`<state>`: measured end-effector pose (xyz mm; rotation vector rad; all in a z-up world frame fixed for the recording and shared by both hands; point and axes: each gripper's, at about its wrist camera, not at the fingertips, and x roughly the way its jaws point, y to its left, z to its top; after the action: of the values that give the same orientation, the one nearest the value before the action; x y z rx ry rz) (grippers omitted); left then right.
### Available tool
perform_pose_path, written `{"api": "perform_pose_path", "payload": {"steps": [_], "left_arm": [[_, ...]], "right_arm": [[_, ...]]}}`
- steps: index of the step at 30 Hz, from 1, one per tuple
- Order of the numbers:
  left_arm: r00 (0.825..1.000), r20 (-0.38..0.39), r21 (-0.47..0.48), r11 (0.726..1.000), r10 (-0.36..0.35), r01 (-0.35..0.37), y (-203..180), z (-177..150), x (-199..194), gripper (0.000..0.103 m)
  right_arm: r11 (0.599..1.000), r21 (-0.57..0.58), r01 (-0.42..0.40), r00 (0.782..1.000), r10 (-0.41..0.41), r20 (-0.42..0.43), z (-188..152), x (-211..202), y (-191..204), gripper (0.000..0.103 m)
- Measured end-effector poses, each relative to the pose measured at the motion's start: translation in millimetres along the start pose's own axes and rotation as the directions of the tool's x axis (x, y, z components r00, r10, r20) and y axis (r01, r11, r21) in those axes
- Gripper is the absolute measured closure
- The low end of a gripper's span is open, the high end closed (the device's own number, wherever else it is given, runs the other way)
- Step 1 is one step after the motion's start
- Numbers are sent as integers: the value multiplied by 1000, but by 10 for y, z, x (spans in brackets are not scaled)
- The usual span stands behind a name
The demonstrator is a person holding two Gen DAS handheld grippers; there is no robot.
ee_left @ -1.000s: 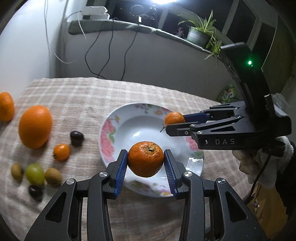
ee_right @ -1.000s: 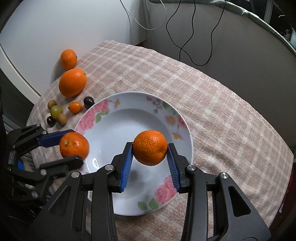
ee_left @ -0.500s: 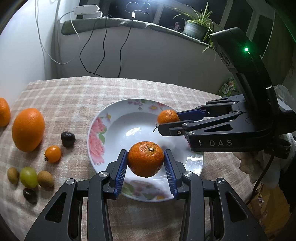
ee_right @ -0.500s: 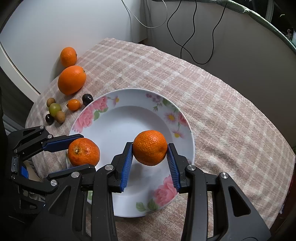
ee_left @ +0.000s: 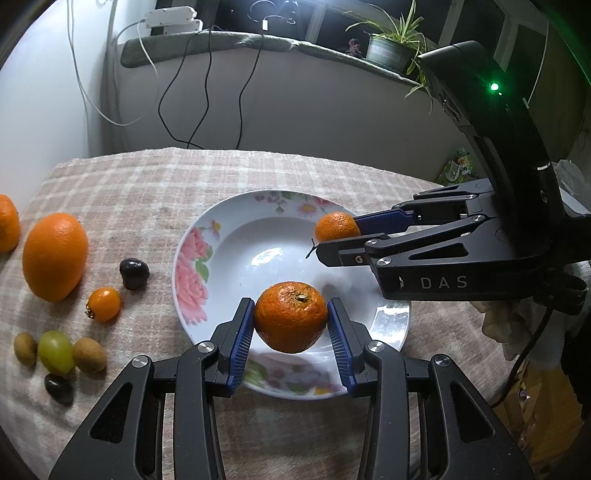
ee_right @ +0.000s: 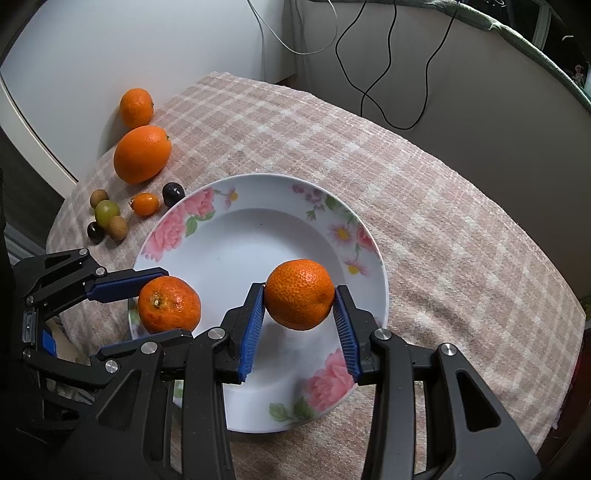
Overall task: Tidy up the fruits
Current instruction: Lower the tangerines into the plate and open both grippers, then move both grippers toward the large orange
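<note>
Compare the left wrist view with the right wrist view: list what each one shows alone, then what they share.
Only the left wrist view shows the potted plant on the ledge, the white power strip and the green light on the right gripper.

Only the right wrist view shows the bare tablecloth on the plate's far side.

Both show the floral plate, a mandarin in the left gripper, a second mandarin in the right gripper, and the loose fruit beside the plate.

Two close views sharing plate (ee_left: 391, 325) (ee_right: 369, 240)
</note>
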<state>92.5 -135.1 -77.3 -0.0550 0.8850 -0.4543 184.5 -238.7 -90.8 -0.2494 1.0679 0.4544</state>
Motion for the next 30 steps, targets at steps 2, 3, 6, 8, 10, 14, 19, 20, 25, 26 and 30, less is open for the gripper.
{"api": "perform_pose_path", "payload": {"steps": [2,3,6,8,10,14,19,20,25,26,30], "left_arm": [[1000,4,0,1000,-1,1,2,-1,-8,52],[1000,8,-1,1000,-3,3,-1,-2,-18,51],[1000,13,1,1000,0,0,-4,7,-38,51],[1000,17,3,1000,2,-2,2,5,-42,51],[1000,17,1,1000,3,-3,5,-3,-49,51],[1000,18,-4,1000,2,-2,20,-12,-51,51],[1000,29,-7,1000,2,-2,49,-23,-96,51],[1000,31,-7,1000,2,-2,47,-25,-110,51],[999,48,-16,1000,9,-8,96,-41,-204,51],[999,51,-18,1000,10,-9,112,-43,-222,51],[998,63,-27,1000,18,-16,168,-51,-294,51]], "right_arm": [[1000,-2,3,1000,-3,6,2,-13,1,52],[1000,-2,7,1000,-7,12,0,-25,6,44],[1000,-7,12,1000,-12,28,8,-77,4,39],[1000,-6,17,999,-16,34,18,-105,-2,39],[1000,-7,22,999,-22,39,26,-128,-6,38],[999,-13,38,998,-37,52,40,-169,4,29],[999,-18,44,997,-43,60,62,-208,52,28],[999,-21,46,997,-45,62,68,-218,68,28],[998,-33,47,996,-45,72,95,-264,143,27],[998,-35,47,996,-44,74,101,-270,154,27],[998,-45,41,996,-37,80,136,-290,221,27]]}}
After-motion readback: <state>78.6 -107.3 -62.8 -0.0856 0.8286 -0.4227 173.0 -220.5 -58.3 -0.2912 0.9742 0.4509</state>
